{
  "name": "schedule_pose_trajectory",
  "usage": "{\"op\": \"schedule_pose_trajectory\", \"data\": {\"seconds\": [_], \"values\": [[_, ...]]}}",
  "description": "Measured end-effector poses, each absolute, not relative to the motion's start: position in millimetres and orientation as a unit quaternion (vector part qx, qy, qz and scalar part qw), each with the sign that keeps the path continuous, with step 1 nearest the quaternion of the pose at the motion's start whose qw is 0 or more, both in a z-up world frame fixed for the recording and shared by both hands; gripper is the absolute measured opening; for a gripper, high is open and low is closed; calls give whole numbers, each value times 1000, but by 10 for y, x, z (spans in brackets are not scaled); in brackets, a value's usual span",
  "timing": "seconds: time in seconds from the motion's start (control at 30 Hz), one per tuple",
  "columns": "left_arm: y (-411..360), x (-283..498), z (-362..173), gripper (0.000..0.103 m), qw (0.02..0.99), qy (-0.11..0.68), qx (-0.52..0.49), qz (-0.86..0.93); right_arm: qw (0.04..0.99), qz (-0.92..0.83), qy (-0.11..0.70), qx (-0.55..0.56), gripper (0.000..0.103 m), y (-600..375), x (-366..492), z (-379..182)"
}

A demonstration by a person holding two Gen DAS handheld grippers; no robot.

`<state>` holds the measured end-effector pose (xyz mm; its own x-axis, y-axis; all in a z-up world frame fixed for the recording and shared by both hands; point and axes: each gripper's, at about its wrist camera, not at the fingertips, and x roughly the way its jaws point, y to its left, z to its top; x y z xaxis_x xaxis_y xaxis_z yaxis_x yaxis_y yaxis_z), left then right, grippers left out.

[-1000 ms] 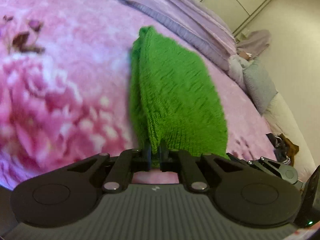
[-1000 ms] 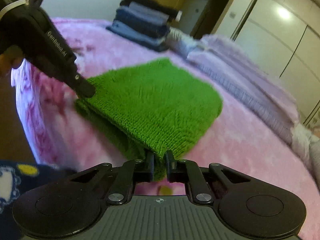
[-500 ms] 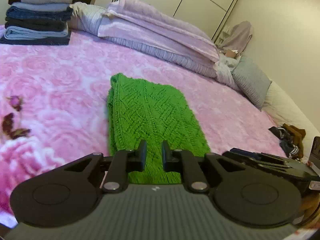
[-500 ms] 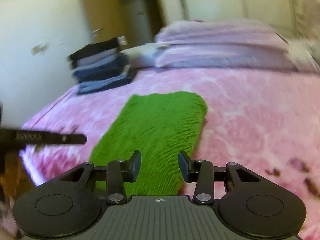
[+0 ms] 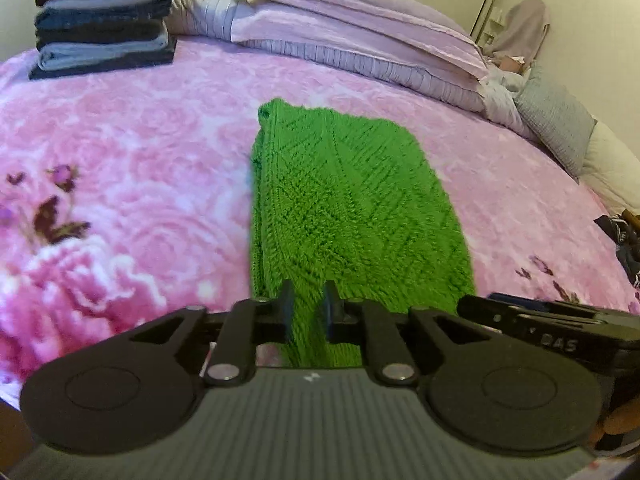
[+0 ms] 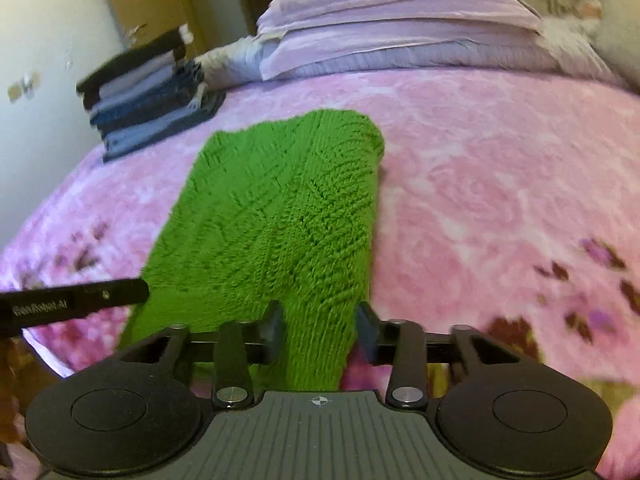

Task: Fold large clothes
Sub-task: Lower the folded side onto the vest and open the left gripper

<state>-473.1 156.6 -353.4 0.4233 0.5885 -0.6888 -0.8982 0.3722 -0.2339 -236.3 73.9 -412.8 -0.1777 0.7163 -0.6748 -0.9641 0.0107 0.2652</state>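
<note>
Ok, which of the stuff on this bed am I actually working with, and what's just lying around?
In the job:
green knitted garment, folded on the pink blanket
left gripper and right gripper, both open at its near edge

Just lying about:
stack of folded clothes
lilac bedding
grey pillow

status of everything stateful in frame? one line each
green knit sweater: folded into a rectangle, flat on the pink blanket
left hand-held gripper: open, fingers straddle the sweater's near edge
right hand-held gripper: open wider, near edge between its fingers
clothes stack: folded, piled at the far corner
</note>
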Motion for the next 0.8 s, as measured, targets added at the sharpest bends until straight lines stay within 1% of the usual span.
{"op": "schedule_pose_trajectory", "data": {"seconds": [0.07, 0.1, 0.13, 0.23, 0.3, 0.5, 0.8], "values": [[1443, -4771, -3431, 15, 789, 255, -301, 472, 614, 683, 368, -147, 57, 564, -2308, -4045], [1389, -4790, -3389, 19, 788, 256, -302, 471, 612, 683, 372, -140, 59, 497, -2304, -4006], [1329, -4807, -3352, 26, 785, 259, -304, 474, 612, 683, 375, -136, 60, 431, -2294, -3973], [1123, -4829, -3247, 34, 782, 265, -299, 478, 614, 681, 374, -142, 61, 228, -2303, -3860], [975, -4820, -3187, 37, 782, 272, -289, 481, 614, 683, 368, -146, 62, 107, -2342, -3783], [626, -4833, -3078, 39, 789, 279, -276, 473, 618, 689, 345, -157, 63, -266, -2437, -3610], [331, -4865, -2959, 40, 799, 276, -260, 467, 630, 686, 330, -153, 63, -548, -2457, -3524]]}}
